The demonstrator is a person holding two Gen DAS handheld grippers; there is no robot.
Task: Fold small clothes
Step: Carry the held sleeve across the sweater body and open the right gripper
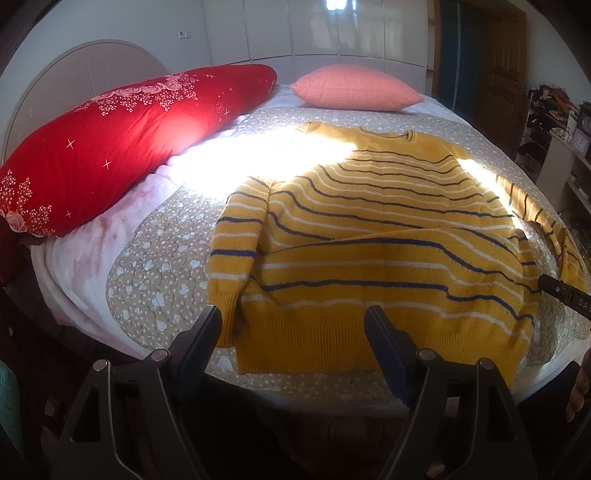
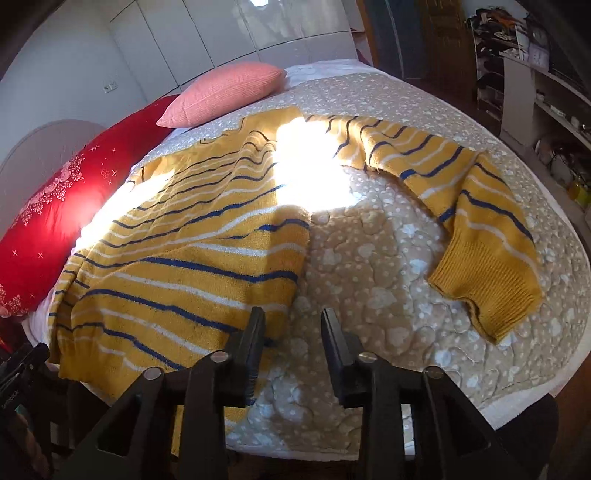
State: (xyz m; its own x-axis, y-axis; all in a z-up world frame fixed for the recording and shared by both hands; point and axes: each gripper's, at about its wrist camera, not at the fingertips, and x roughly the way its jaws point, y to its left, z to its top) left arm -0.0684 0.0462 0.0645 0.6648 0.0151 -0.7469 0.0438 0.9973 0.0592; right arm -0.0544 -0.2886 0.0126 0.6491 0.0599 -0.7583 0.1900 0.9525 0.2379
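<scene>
A yellow sweater (image 1: 388, 236) with blue and white stripes lies flat on the bed, hem toward me. Its left sleeve (image 1: 236, 254) is folded down along the body. Its right sleeve (image 2: 476, 229) lies spread out to the right on the quilt. My left gripper (image 1: 293, 317) is open and empty, just above the sweater's hem. My right gripper (image 2: 293, 321) is open and empty, at the sweater's right hem corner (image 2: 280, 317); its left finger is over the fabric edge. The right gripper's tip also shows in the left wrist view (image 1: 565, 291).
The bed carries a beige quilt (image 2: 369, 266) with white hearts. A long red bolster (image 1: 122, 147) and a pink pillow (image 1: 354, 88) lie at the head. Shelves (image 2: 546, 85) with clutter stand at the right. White wardrobe doors (image 1: 295, 29) are behind the bed.
</scene>
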